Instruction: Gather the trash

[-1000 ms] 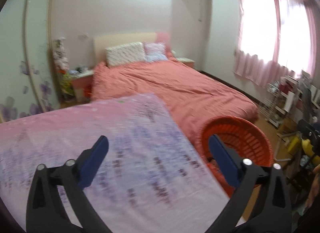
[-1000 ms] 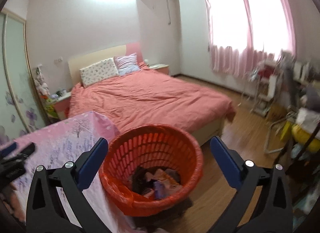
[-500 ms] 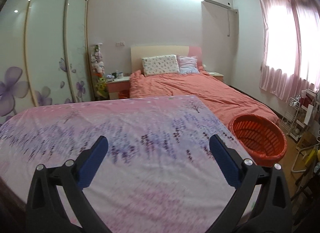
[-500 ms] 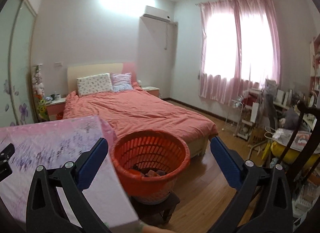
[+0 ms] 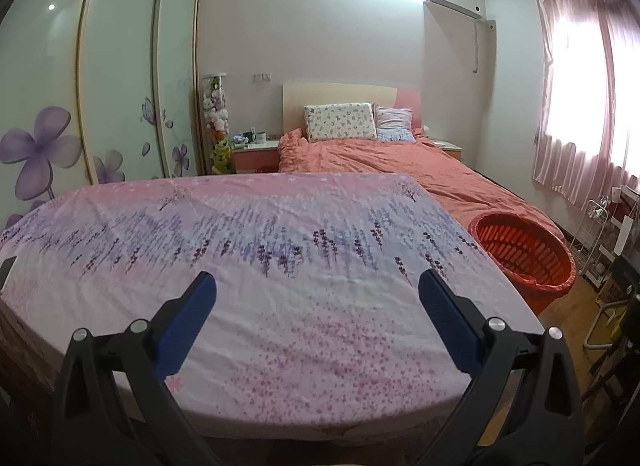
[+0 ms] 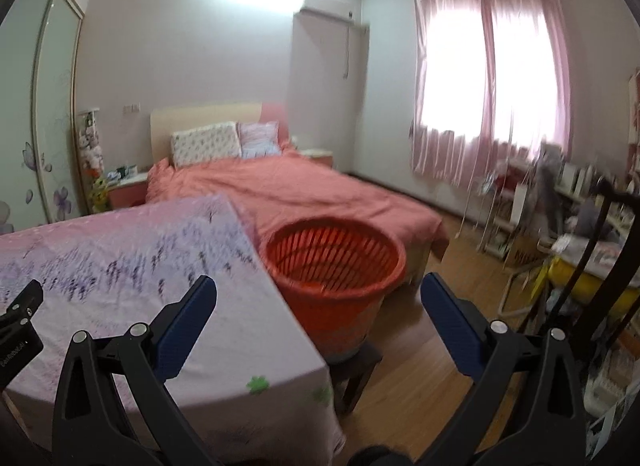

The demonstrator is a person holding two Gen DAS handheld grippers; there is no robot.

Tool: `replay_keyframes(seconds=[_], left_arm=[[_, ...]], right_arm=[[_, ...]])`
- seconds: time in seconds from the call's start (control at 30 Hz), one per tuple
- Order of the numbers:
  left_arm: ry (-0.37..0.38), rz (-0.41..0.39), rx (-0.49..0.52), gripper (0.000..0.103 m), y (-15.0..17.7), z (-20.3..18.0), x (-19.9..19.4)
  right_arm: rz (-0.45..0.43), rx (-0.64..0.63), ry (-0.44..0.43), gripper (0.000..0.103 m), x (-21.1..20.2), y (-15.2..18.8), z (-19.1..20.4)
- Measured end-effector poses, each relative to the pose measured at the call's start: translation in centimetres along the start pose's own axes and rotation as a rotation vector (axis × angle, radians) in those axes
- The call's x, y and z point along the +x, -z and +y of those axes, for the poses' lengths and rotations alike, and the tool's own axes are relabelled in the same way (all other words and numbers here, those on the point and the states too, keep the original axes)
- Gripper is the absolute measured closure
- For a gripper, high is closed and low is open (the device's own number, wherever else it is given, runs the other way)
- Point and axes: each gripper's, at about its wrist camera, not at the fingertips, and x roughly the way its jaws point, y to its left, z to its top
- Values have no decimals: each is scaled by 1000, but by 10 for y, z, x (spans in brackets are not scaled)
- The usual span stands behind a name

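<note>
Bedroom walls in pale lilac close the far side, with one coral-covered bed (image 5: 400, 161) carrying two pillows (image 5: 340, 121) against its headboard, one pink-curtained window (image 6: 488, 77) on the right and a sliding wardrobe (image 5: 120, 73) with painted purple flowers on the left. Nearer stands one table under a pink and lavender printed cloth (image 5: 260, 266); its top shows nothing loose on it, and its right edge runs from the far corner toward the near right. One orange slatted basket (image 6: 336, 262) sits just beside that right edge, raised on a dark stool (image 6: 356, 366), between the table and the foot of the bed; what lies in its bottom cannot be made out. Bare wooden floor (image 6: 424, 366) opens to the right of the basket, ending at cluttered shelves along the right wall. Both tools are spread wide and hold nothing: the left gripper (image 5: 316, 302) hovers over the near part of the cloth, the right gripper (image 6: 318, 302) over the table's near right corner, facing the basket.
</note>
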Motion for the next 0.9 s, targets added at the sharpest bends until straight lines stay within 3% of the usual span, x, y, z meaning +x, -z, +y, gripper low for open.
replay_keyframes(seconds=[0.4,0.9], left_arm=[[-7,42,-4,4,4,-8,1],[12,46,-11,4,-2,-15,-7]], right_arm=[[103,0,64,2,1,17,7],[147,38,15,2,-3,15,3]])
